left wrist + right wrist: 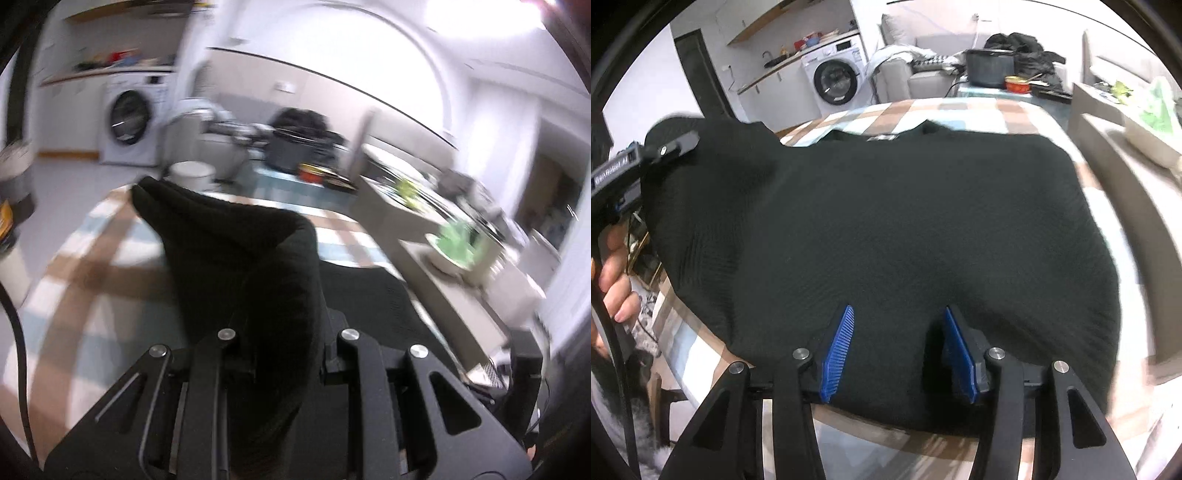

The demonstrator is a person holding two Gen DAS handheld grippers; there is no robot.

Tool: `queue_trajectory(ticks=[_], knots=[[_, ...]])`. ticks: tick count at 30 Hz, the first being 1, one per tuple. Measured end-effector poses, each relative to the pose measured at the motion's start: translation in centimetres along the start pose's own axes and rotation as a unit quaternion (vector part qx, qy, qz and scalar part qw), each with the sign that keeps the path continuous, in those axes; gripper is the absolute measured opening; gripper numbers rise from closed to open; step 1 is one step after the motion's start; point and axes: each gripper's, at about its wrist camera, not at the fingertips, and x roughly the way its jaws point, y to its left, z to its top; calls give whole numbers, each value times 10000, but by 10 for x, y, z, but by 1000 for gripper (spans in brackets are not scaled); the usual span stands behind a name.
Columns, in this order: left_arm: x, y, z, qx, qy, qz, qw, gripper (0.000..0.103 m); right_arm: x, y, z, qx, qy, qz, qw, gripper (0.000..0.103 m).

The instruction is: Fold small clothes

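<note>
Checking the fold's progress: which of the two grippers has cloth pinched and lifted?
The left gripper, at the garment's left side, is shut on raised cloth. The right gripper stands open, blue pads apart, over the near hem.

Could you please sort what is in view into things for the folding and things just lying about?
Folding: black garment; left gripper, clamped on its corner; right gripper; checked table.
Lying about: washing machine; dark pot; red tin.

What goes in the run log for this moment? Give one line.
left hand-held gripper: shut on black garment sleeve, lifted | right hand-held gripper: open at hem | checked tablecloth
</note>
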Motion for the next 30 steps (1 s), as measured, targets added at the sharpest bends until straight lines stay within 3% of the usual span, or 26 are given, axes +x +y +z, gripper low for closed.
queue_trajectory(ticks=[4,9,11,16,19,23,27,30], knots=[[33,-74,-15,546,532,-751,9943,20,-22,-24,3,225,-282,-172,9992,53],[51,-111,-62,805,1234,-1204,9817,54,-40,-52,3,504,-432,-394,9970,53],[44,-105,-74,813,1335,-1228,9800,60,-45,-58,3,513,-452,-482,9965,53],[10,-69,-82,802,1120,-947,9859,70,-55,-67,5,573,-538,-547,9954,53],[-4,-33,-83,702,1037,-492,9909,72,-56,-63,9,658,-618,-232,9956,53],[-3,8,-83,552,1069,44,9927,72,-38,-46,17,616,-398,409,9965,53],[8,32,-86,497,1137,291,9918,73,-19,-31,18,555,-104,1158,9917,53],[20,38,-88,414,1192,382,9913,85,-2,-27,20,544,166,1061,9927,52]])
